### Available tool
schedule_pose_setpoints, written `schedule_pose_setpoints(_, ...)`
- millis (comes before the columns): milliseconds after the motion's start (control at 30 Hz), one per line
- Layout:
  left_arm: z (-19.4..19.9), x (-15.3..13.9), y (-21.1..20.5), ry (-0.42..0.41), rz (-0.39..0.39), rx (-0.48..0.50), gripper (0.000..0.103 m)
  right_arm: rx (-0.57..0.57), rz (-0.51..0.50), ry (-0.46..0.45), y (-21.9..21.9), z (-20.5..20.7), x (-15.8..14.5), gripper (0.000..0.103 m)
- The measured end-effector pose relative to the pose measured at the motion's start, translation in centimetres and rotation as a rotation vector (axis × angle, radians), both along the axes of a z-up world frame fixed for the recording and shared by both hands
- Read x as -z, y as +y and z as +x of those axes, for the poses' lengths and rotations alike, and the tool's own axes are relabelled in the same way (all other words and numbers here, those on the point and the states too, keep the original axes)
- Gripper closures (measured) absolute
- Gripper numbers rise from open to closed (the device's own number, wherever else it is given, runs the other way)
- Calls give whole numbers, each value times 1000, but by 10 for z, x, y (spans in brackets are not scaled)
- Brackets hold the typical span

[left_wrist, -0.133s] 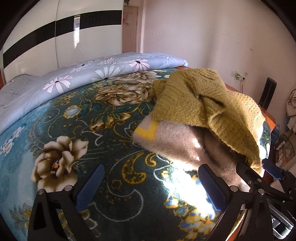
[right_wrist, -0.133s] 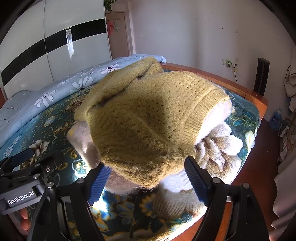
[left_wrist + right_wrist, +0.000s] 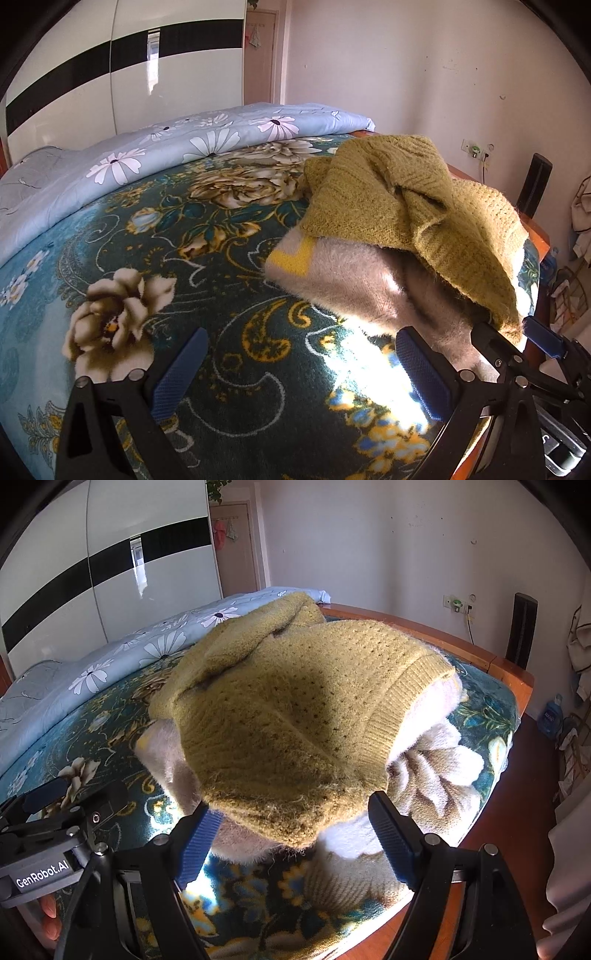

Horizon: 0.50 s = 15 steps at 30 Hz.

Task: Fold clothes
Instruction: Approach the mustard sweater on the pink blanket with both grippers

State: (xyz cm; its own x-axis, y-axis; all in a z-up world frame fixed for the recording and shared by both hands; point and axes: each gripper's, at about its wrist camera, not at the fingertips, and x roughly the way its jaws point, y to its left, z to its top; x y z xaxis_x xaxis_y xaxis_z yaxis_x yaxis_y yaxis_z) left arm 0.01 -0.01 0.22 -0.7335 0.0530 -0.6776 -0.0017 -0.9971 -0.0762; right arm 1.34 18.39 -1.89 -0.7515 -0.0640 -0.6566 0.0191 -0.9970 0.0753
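Both tools wide, L tool [image 3: 301, 373] over blanket [image 3: 207, 236], R tool [image 3: 295, 834] by mustard sweater [image 3: 295, 709]

My left camera sits low over the bed [image 3: 155, 266] and looks across it, with the sweater pile [image 3: 406, 206] off to its right. My right camera looks at that pile [image 3: 288, 716] from very close. Both see the wardrobe [image 3: 92, 85].
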Motion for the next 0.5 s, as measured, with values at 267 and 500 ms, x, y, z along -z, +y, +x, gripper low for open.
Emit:
schedule_pose_setpoints(267,7,-2,5,6,-39,8,0,7,4,10,2,8,5,21)
schedule_pose_setpoints(500,12,-9,2,18,-28,23,0,14,7,17,3,11,2,21)
